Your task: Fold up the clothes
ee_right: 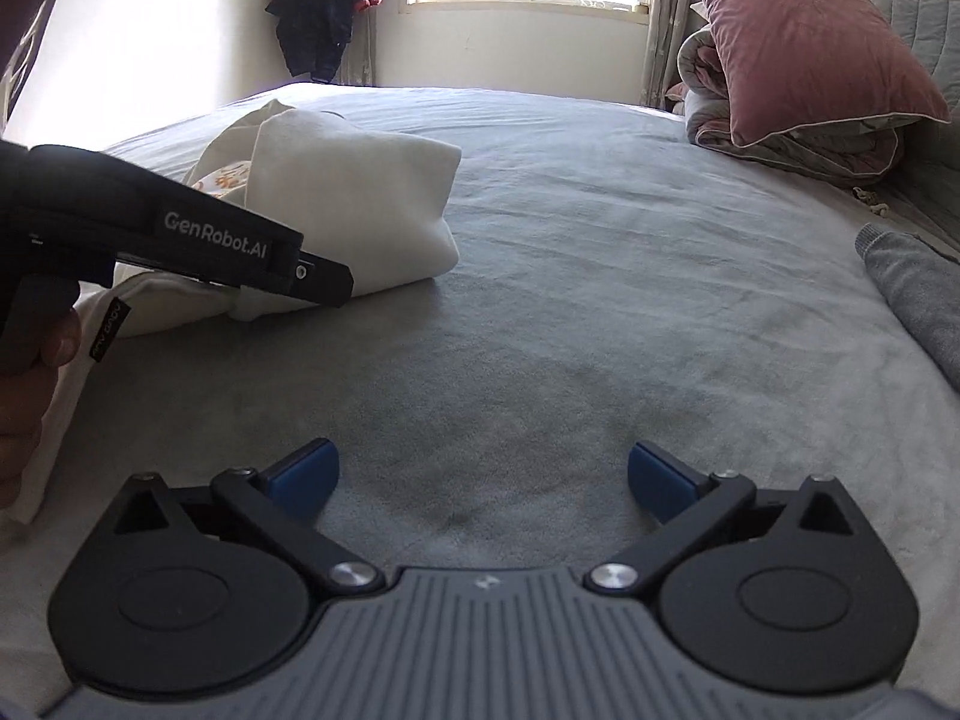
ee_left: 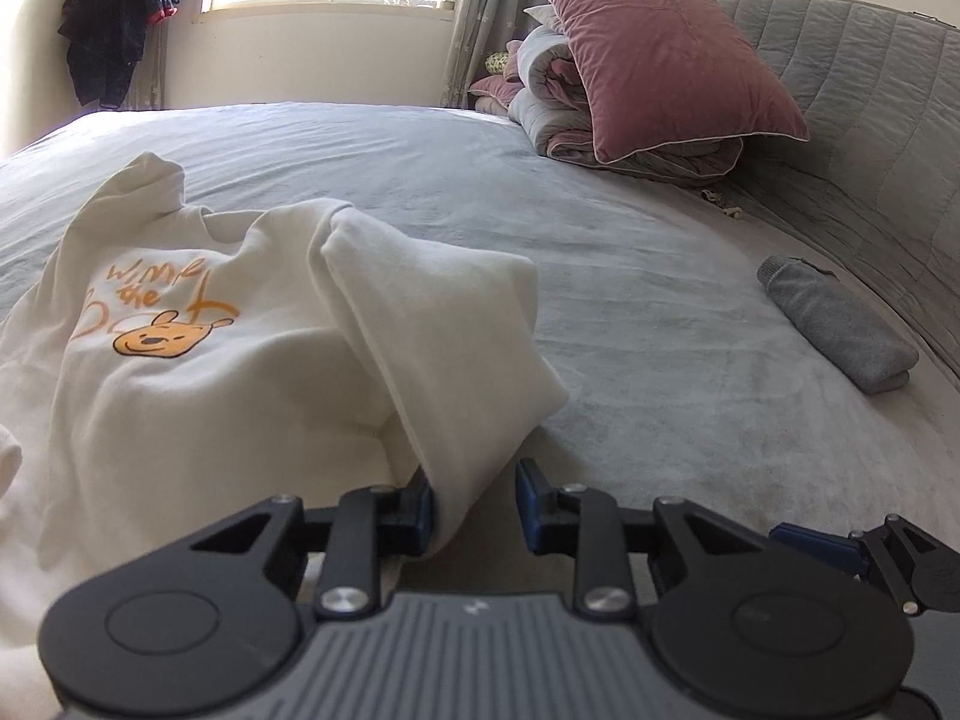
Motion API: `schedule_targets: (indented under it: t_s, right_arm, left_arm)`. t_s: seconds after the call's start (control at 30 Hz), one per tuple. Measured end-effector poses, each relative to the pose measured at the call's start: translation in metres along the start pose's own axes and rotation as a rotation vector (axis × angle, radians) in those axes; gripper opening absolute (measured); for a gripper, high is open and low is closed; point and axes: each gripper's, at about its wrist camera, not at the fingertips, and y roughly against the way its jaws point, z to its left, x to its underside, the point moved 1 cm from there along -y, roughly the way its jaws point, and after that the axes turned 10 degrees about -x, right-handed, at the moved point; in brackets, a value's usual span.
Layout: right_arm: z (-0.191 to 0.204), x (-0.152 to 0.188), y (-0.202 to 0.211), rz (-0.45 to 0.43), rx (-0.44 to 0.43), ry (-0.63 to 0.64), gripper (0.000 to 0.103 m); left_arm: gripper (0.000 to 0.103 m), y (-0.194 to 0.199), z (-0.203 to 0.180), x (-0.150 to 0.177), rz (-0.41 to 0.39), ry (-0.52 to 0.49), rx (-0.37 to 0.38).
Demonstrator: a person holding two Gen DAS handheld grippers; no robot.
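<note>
One white shirt (ee_left: 252, 354) lies on the bed (ee_left: 660, 360). Left hand-held gripper (ee_left: 474, 510): narrow gap, shirt fold between, touching one pad only. Right hand-held gripper (ee_right: 480, 480): fully open, empty, over bare bed. One grey roll (ee_left: 840, 330) lies near the edge.

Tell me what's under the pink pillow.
The pink pillow leans on a rolled grey-and-pink quilt at the head of the bed. Whatever lies beneath the quilt is covered.
</note>
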Motion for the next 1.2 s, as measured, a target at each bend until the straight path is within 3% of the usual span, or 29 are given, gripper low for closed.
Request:
schedule_targets:
  t_s: [0.27,0.73,1.2]
  right_arm:
    - [0.004,0.001,0.001,-0.002,0.001,0.001,0.103]
    - [0.004,0.001,0.002,-0.002,0.001,0.0,0.103]
    - [0.004,0.001,0.003,-0.001,0.001,-0.001,0.103]
  left_arm:
    - [0.009,0.005,0.002,-0.012,0.009,0.038,-0.011]
    - [0.008,0.011,-0.009,-0.012,0.033,-0.005,-0.07]
    - [0.006,0.014,-0.005,-0.022,0.032,0.017,-0.033]
